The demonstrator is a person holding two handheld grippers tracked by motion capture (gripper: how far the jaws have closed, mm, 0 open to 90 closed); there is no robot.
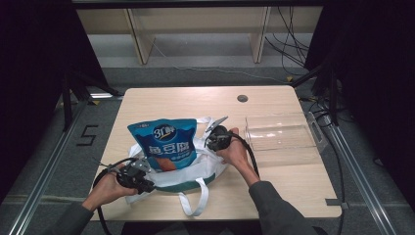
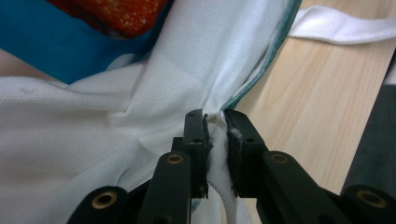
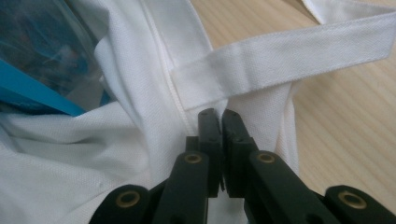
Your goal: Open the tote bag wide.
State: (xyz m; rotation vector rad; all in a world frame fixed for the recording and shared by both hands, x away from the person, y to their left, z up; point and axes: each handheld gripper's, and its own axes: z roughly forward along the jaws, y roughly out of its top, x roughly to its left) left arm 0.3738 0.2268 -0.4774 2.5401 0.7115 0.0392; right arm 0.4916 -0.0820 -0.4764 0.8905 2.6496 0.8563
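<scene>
woven white tote bag (image 1: 210,166), pinched folds

Left claw (image 1: 145,172) and right claw (image 1: 211,133) are both clamped tight, each hand gripping its tool.

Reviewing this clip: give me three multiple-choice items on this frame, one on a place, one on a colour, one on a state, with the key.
1. Where is the clear bin relative to the tote?
A. to the person's right of it
B. to the person's left of it
C. on top of it

2. What colour is most of the pouch?
A. green
B. blue
C. yellow

3. What is the left gripper doing?
A. hanging open above the table
B. clamping the pouch
C. clamping white tote fabric

Key: 1 A, the bin sits on the table's right half. 2 B, its front is blue. 3 C, fabric is pinched between its jaws.
</scene>
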